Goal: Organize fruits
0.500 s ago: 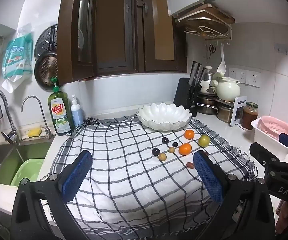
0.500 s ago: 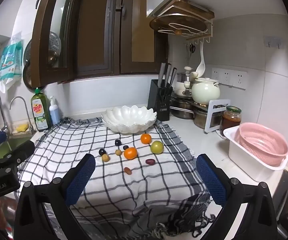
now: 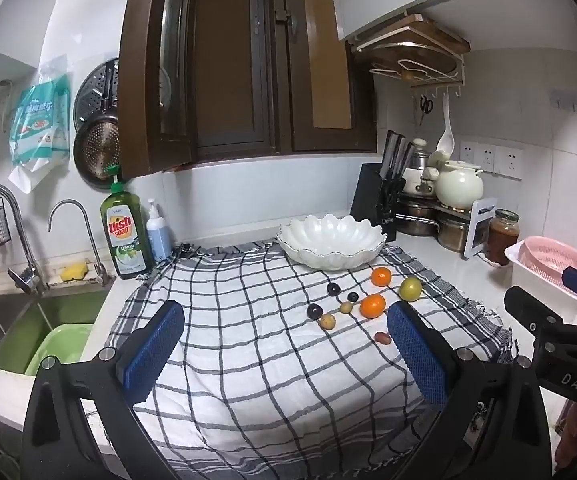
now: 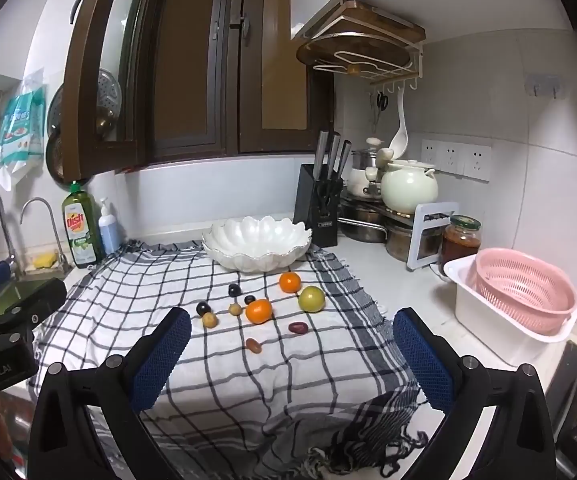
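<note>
Small fruits lie loose on a checked cloth [image 4: 272, 376]: two oranges [image 4: 259, 311] [image 4: 290, 282], a green fruit [image 4: 311, 299], dark plums [image 4: 234, 290], tan longans [image 4: 210, 320] and red dates [image 4: 298, 327]. Behind them stands an empty white scalloped bowl [image 4: 257, 242] [image 3: 329, 241]. In the left wrist view the same oranges [image 3: 373, 305] and green fruit [image 3: 410, 289] lie ahead to the right. My left gripper [image 3: 284, 328] hangs open above the cloth's near half, nothing between its blue pads. My right gripper [image 4: 291, 334] is open too, short of the fruits.
A sink [image 3: 28, 320] with a green basin and taps lies left, dish soap [image 3: 123, 232] beside it. A knife block [image 4: 320, 208], pots, a jar [image 4: 461, 240] and a pink colander in a white tub [image 4: 524, 300] line the right. An open cabinet door [image 3: 156, 80] hangs overhead.
</note>
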A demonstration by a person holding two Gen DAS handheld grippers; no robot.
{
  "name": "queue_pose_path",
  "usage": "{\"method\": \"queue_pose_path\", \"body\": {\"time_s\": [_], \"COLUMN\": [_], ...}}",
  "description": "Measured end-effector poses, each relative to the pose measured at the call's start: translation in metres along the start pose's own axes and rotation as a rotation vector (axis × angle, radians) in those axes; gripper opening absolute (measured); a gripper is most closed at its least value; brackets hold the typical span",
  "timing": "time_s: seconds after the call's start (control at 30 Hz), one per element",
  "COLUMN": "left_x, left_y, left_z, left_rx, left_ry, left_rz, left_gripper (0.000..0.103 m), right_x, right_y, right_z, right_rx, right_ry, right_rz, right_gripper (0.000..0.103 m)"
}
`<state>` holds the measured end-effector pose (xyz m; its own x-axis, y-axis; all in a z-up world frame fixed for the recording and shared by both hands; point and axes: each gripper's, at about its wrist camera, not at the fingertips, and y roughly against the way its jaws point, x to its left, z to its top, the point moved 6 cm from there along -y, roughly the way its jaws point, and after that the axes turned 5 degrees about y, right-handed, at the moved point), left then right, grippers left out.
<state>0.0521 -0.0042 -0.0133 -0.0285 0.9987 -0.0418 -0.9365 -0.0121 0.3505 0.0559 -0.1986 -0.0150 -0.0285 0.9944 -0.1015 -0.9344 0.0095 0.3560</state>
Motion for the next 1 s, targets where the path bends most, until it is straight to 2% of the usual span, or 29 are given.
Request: {"method": "queue_pose_path", "body": {"time_s": [0.07,1.0], "left_x": [0.001,0.0019], "left_y": [-0.0004,-0.0006], "left_z": [0.0,0.0001], "left_rx": [0.001,0.002], "left_ry": [0.002,0.019], "left_rz": [-0.003,-0.013], "left_gripper": [0.103,0.103], "right_x": [-0.0025,0.0008], "right_y": [0.0052,0.0073], "right_z": [0.0103,0.0062], "right_rx": [-0.001,-0.045], "right_ry": [0.003,0.018], "right_rz": [0.001,-0.004], "right_gripper": [0.102,0.102]}}
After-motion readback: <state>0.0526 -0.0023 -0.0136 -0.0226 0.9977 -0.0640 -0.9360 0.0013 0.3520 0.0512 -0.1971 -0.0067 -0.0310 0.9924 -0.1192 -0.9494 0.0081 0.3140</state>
